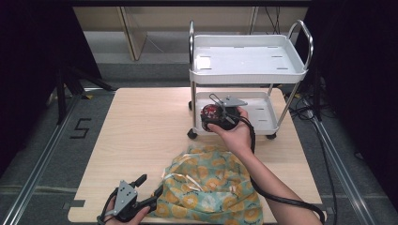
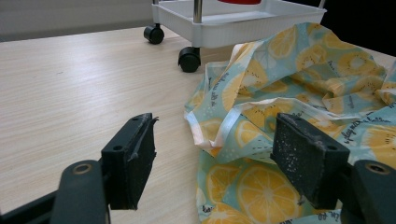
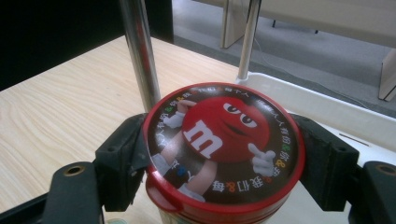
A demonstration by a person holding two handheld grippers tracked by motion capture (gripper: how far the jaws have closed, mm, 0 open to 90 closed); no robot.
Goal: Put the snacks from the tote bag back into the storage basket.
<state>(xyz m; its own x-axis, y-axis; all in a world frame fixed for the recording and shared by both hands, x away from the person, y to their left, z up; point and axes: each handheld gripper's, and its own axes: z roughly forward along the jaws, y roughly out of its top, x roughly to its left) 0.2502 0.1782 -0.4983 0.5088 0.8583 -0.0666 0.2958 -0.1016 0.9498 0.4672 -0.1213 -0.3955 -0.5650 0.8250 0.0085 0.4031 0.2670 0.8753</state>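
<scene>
My right gripper is shut on a round red candy tub with a cartoon lid, held over the front left corner of the white cart's lower shelf. In the right gripper view both jaws press the tub's sides, next to a chrome cart post. A teal cloth bag printed with lemon slices lies crumpled on the table's near edge. My left gripper stands open at the bag's left edge. In the left gripper view the bag lies between and beyond the jaws, its white ribbon handle showing.
The white two-shelf cart stands on black castors at the wooden table's far right. Its top tray holds nothing. Metal rails run along the floor on both sides of the table.
</scene>
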